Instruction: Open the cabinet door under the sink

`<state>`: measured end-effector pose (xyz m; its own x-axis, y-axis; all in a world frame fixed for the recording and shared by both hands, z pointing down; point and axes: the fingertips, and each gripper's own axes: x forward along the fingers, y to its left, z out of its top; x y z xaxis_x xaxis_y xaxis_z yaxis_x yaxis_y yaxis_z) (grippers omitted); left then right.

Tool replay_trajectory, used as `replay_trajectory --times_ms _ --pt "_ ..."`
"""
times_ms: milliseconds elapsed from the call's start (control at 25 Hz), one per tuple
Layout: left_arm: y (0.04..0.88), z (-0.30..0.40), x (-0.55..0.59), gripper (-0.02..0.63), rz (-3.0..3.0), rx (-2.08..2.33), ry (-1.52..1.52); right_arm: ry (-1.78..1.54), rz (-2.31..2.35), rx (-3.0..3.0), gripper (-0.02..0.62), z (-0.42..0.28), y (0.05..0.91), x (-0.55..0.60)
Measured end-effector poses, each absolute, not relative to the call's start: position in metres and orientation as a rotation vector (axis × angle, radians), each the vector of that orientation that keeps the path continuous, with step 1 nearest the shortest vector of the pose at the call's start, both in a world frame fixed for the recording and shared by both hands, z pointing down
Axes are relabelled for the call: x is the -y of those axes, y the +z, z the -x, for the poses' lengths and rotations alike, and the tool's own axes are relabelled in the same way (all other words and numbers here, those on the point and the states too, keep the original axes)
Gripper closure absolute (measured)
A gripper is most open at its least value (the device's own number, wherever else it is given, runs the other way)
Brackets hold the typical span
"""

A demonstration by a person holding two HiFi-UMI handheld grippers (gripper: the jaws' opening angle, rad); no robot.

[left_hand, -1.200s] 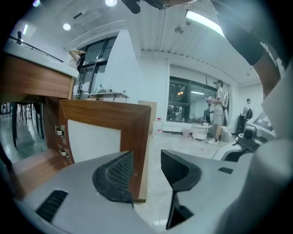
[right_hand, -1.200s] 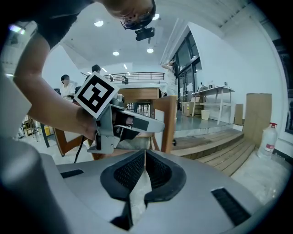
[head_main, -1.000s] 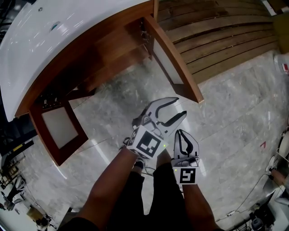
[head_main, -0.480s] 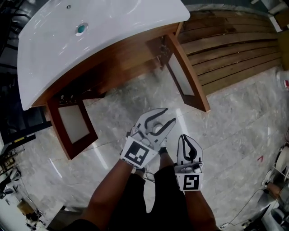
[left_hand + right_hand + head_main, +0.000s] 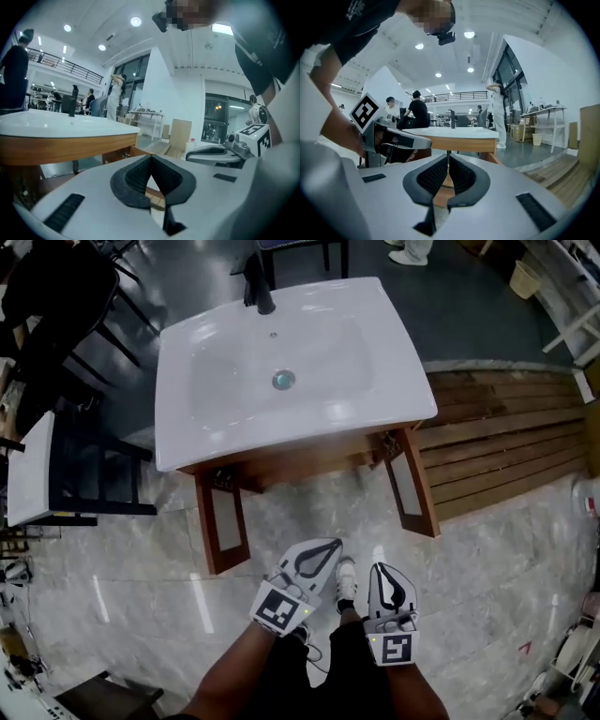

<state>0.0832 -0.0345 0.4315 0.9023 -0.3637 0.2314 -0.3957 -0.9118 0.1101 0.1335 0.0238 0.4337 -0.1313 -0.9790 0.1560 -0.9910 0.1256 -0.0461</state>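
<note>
A white sink (image 5: 216,399) tops a wooden cabinet (image 5: 309,461). Both of its doors stand swung out towards me, the left door (image 5: 223,529) and the right door (image 5: 413,486). My left gripper (image 5: 330,547) hangs in front of the cabinet, apart from it; its jaws have just been closing and are shut with nothing between them. My right gripper (image 5: 380,570) is beside it, also shut and empty. In the left gripper view the pads meet at the left gripper's (image 5: 151,157) tip, with the sink (image 5: 61,125) beyond. In the right gripper view the right gripper (image 5: 448,155) points level at the cabinet (image 5: 461,143).
A black faucet (image 5: 259,289) stands at the sink's back edge. Wooden slats (image 5: 506,442) cover the floor to the right. Black chairs (image 5: 89,460) and a white tabletop (image 5: 30,474) crowd the left. My shoe (image 5: 346,575) rests on the marble floor (image 5: 131,587). People stand far off.
Both grippers have risen and drawn back from the cabinet. The left jaws went from open to shut. The head view has lifted, and the whole sink top shows.
</note>
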Motion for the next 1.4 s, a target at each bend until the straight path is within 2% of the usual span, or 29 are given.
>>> replay_trajectory --times_ms 200,480,760,1200,1400 --pt "0.367 -0.036 0.041 0.583 -2.850 0.745 0.204 0.102 -1.895 2.426 0.571 -0.096 0.367 -0.003" --pt "0.295 0.026 0.014 0.583 -2.794 0.923 0.218 0.060 -1.889 2.504 0.571 -0.061 0.270 0.001" --pt "0.221 0.065 0.029 0.583 -2.821 1.142 0.168 -0.171 -1.803 2.608 0.571 -0.030 0.185 0.014" --pt "0.181 0.118 0.023 0.581 -2.826 1.336 0.132 -0.327 -1.730 2.616 0.572 0.005 0.145 0.012" --pt "0.174 0.119 0.020 0.581 -2.841 1.344 0.105 -0.389 -1.704 2.601 0.572 0.009 0.146 0.008"
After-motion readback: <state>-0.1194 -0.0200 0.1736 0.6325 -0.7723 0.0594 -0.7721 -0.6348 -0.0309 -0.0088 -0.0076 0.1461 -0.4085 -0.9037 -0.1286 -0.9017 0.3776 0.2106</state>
